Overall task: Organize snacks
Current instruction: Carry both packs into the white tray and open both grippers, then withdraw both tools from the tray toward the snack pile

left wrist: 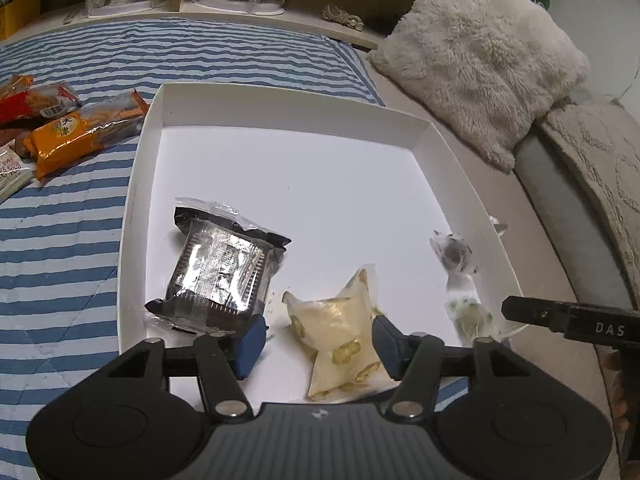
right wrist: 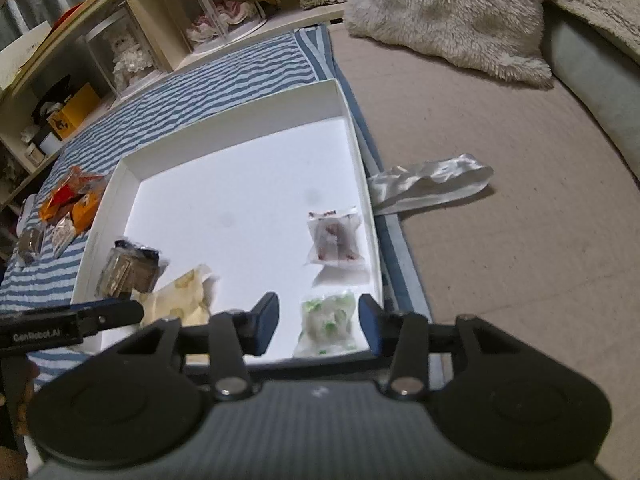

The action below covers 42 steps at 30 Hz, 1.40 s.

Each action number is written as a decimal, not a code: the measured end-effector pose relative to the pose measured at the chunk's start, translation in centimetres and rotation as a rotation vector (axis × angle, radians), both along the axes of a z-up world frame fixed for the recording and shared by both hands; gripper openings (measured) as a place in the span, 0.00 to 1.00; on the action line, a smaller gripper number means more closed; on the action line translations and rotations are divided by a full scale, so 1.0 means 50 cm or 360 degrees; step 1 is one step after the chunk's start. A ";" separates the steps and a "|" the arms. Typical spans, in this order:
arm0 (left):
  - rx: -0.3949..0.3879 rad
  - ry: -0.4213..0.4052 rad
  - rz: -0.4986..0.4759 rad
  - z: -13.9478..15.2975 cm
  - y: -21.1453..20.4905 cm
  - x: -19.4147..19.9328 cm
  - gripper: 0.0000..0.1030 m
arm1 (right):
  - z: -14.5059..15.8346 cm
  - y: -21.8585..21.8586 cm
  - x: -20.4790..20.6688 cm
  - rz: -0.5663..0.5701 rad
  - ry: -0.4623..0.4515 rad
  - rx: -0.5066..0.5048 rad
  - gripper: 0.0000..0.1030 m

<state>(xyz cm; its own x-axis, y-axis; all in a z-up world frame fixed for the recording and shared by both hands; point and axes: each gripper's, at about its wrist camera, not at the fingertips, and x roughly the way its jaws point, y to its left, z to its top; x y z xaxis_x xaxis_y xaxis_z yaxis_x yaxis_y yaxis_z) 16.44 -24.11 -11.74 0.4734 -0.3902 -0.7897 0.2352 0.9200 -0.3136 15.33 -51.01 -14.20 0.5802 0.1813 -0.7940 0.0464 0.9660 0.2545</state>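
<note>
A white box (left wrist: 280, 100) lies on the striped bed cover; it also shows in the right wrist view (right wrist: 240, 136). In it lie a black and silver packet (left wrist: 220, 272) (right wrist: 128, 272), a pale yellow packet (left wrist: 340, 320) (right wrist: 184, 292), a clear packet with red filling (right wrist: 336, 240) (left wrist: 454, 254) and a green-patterned packet (right wrist: 328, 322) (left wrist: 468, 312). My left gripper (left wrist: 318, 344) is open over the yellow packet, its pads on either side. My right gripper (right wrist: 320, 326) is open over the green packet at the box's near right corner.
Several orange and red snack packets (left wrist: 68, 128) (right wrist: 72, 200) lie on the striped cover left of the box. A crumpled white bag (right wrist: 432, 180) lies right of it. A fluffy pillow (left wrist: 480, 52) and shelves (right wrist: 120, 40) stand behind.
</note>
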 end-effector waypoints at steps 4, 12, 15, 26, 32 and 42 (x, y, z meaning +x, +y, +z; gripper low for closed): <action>0.0031 -0.0007 -0.0014 0.008 -0.001 -0.007 0.70 | 0.008 0.004 -0.014 0.0025 -0.0003 -0.0008 0.60; 0.0074 -0.0036 -0.0040 0.033 0.002 -0.023 0.82 | 0.033 0.013 -0.037 0.0063 -0.0028 -0.0025 0.79; 0.0094 -0.0050 -0.0047 0.042 0.002 -0.030 0.89 | 0.043 0.015 -0.046 0.0075 -0.0045 -0.0029 0.89; 0.0116 -0.0085 -0.0039 0.078 0.021 -0.055 1.00 | 0.084 0.025 -0.086 0.0087 -0.0126 -0.0099 0.99; 0.0137 -0.0137 -0.0033 0.098 0.039 -0.066 1.00 | 0.102 0.029 -0.098 0.0072 -0.0159 -0.0120 0.99; 0.0150 -0.0172 0.0008 0.120 0.096 -0.069 1.00 | 0.131 0.052 -0.104 0.0081 -0.0191 -0.0124 0.99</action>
<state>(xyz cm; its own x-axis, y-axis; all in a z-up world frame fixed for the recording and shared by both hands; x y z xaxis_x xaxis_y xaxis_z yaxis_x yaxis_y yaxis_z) 13.02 -19.32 -5.76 0.5594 -0.3141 -0.7671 0.2581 0.9454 -0.1989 10.14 -48.39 -7.63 0.6636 0.1532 -0.7323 -0.0292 0.9834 0.1793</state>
